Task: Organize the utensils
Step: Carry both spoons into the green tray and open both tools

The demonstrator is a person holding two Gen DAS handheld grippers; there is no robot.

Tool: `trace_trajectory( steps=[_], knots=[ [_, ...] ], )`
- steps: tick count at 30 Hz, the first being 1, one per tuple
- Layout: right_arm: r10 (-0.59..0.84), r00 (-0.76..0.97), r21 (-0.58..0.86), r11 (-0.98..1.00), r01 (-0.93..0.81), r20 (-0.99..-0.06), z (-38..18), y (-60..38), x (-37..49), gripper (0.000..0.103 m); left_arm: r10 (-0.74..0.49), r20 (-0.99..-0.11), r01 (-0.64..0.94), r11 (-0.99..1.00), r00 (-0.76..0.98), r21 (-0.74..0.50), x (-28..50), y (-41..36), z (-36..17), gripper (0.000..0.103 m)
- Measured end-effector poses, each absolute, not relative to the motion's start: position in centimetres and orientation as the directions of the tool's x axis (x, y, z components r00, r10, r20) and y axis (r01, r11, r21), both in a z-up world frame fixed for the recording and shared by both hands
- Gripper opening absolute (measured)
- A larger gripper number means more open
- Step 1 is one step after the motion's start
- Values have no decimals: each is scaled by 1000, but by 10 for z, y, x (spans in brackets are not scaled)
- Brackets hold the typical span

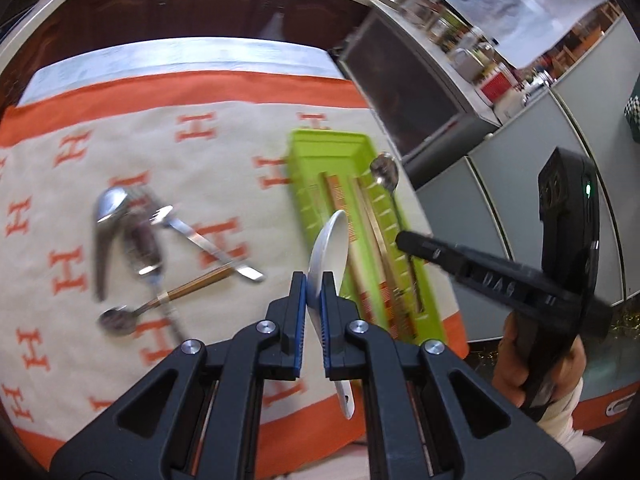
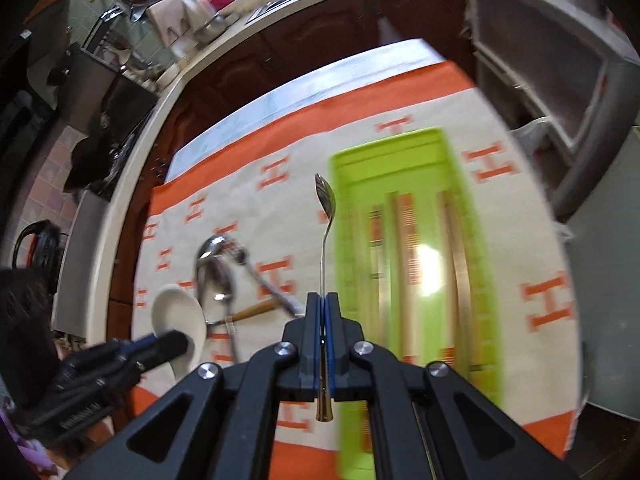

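- left gripper [image 1: 315, 280] is clamped on a white ceramic spoon [image 1: 330, 246], held above the cloth beside the green tray [image 1: 320, 146].
- right gripper [image 2: 322, 300] is clamped on a slim metal spoon [image 2: 326, 200], bowl pointing away, at the tray's left edge.
- loose cutlery pile [image 1: 136, 236] lies on the patterned cloth [image 1: 224, 144].

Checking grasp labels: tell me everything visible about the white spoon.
The white spoon looks like glossy ceramic, soup-style, with a deep oval bowl and a short thick handle. The left hand-held gripper is shut on it near the neck, the bowl pointing away and the handle end sticking out behind the pads. It is held in the air above the tablecloth, beside the green tray.
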State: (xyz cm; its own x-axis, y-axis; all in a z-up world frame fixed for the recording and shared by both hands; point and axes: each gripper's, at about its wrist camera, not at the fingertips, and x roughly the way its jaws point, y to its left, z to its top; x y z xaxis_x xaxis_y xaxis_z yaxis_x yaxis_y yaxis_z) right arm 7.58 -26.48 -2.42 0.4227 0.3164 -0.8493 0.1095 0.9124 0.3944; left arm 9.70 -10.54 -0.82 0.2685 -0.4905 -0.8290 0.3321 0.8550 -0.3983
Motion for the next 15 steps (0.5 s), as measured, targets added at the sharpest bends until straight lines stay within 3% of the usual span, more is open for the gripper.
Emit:
trace_trajectory(
  steps=[15],
  knots=[
    [259, 355, 328, 933, 150, -898, -68, -311, 66, 3, -424, -886, 297, 884, 186, -361, 125, -194, -70, 7]
  ],
)
